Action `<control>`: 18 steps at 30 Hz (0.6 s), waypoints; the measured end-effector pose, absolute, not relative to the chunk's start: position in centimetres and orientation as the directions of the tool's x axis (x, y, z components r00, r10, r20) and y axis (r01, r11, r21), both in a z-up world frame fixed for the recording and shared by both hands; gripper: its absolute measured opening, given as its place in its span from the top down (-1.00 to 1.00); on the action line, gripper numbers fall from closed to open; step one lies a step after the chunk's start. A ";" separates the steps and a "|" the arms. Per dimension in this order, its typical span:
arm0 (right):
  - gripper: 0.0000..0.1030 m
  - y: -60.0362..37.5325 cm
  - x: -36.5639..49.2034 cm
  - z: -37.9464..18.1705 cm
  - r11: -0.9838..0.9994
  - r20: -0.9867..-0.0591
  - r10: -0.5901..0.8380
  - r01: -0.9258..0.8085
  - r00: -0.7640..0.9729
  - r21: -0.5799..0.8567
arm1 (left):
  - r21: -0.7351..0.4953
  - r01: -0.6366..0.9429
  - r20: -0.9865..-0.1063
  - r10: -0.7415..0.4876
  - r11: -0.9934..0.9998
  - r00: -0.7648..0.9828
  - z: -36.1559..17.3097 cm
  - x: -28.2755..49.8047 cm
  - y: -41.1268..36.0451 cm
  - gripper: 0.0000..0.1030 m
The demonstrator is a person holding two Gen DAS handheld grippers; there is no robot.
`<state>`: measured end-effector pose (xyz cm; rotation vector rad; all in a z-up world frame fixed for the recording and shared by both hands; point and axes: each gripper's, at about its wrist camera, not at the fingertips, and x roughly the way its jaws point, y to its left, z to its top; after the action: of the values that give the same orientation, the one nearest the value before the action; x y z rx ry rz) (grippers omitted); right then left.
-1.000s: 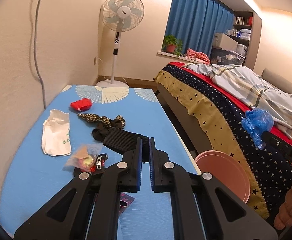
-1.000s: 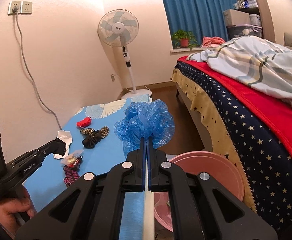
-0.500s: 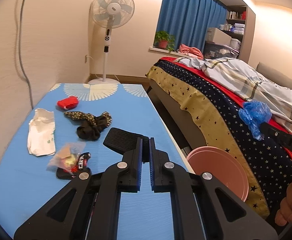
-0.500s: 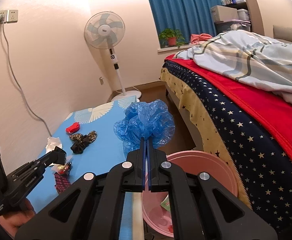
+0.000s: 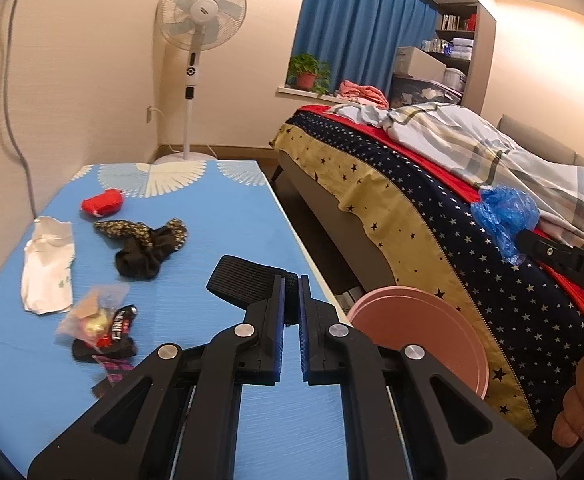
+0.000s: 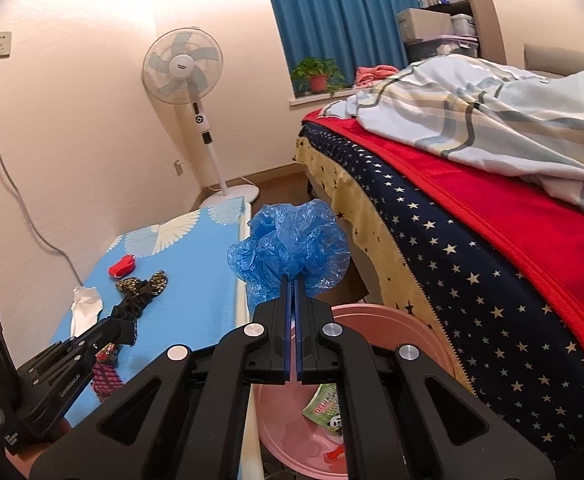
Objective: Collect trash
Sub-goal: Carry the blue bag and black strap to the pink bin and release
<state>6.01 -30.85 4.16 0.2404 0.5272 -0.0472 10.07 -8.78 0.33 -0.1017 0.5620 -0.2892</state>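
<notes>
My left gripper point(image 5: 290, 278) is shut on a black ribbed piece of fabric point(image 5: 244, 280), held just above the blue table point(image 5: 220, 208) near its right edge. Right of the table, my right gripper point(image 6: 292, 278) is shut on a crumpled blue plastic bag point(image 6: 292, 244) above the pink bin point(image 6: 391, 320) on the floor. The left wrist view shows that bag point(image 5: 503, 212) and the bin point(image 5: 419, 332) too. A green wrapper point(image 6: 325, 406) lies in the bin. A red wrapper point(image 5: 102, 202), a white paper bag point(image 5: 48, 264) and clear snack wrappers point(image 5: 100, 316) lie on the table.
A leopard-print and black cloth point(image 5: 148, 244) and a pink-patterned wrapper point(image 5: 110, 376) also lie on the table. A bed point(image 5: 411, 208) with a starred cover stands close on the right of the bin. A standing fan point(image 5: 202, 12) is beyond the table's far end.
The right gripper has carried the blue bag closer over the pink bin, so more of the bin's inside shows. The left gripper has drifted a little with the black fabric still in it.
</notes>
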 end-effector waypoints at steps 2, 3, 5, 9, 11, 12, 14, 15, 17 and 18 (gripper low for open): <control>0.97 -31.1 6.1 4.1 0.970 -0.506 0.008 0.117 0.862 0.214 | -0.175 0.256 -0.513 -0.310 0.951 0.801 0.1 10.3 -9.3 0.88; 0.97 -31.1 6.1 4.1 0.969 -0.507 0.003 0.122 0.862 0.214 | -0.177 0.263 -0.513 -0.316 0.949 0.798 0.0 10.4 -9.6 0.88; 0.97 -31.4 6.2 4.1 0.969 -0.507 -0.002 0.128 0.862 0.213 | -0.181 0.278 -0.513 -0.331 0.944 0.792 -0.1 10.6 -10.1 0.88; 0.97 -32.2 6.3 3.9 0.965 -0.513 -0.025 0.154 0.858 0.211 | -0.184 0.314 -0.514 -0.363 0.932 0.777 -0.4 10.9 -11.5 0.88; 0.97 -32.7 6.4 3.7 0.961 -0.520 -0.038 0.174 0.854 0.216 | -0.186 0.331 -0.512 -0.378 0.925 0.771 -0.5 11.0 -12.2 0.88; 0.97 -33.0 6.5 3.6 0.958 -0.524 -0.043 0.184 0.851 0.221 | -0.188 0.337 -0.511 -0.385 0.922 0.768 -0.6 11.0 -12.4 0.88; 0.97 -33.4 6.6 3.4 0.955 -0.531 -0.052 0.198 0.846 0.222 | -0.194 0.356 -0.510 -0.404 0.914 0.759 -0.7 11.1 -13.1 0.88; 0.97 -33.5 6.6 3.4 0.954 -0.532 -0.056 0.202 0.845 0.221 | -0.195 0.365 -0.510 -0.412 0.910 0.755 -0.8 11.1 -13.4 0.88; 0.97 -33.6 6.5 3.3 0.955 -0.536 -0.062 0.206 0.842 0.215 | -0.199 0.381 -0.512 -0.427 0.903 0.746 -1.1 11.2 -14.1 0.88; 0.97 -33.7 6.5 3.3 0.955 -0.538 -0.067 0.211 0.840 0.211 | -0.201 0.386 -0.513 -0.433 0.900 0.742 -1.2 11.3 -14.3 0.88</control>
<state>6.52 -33.66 3.25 0.2681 0.5550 -0.1484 11.29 -14.28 -1.15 -0.0839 0.5823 -0.4495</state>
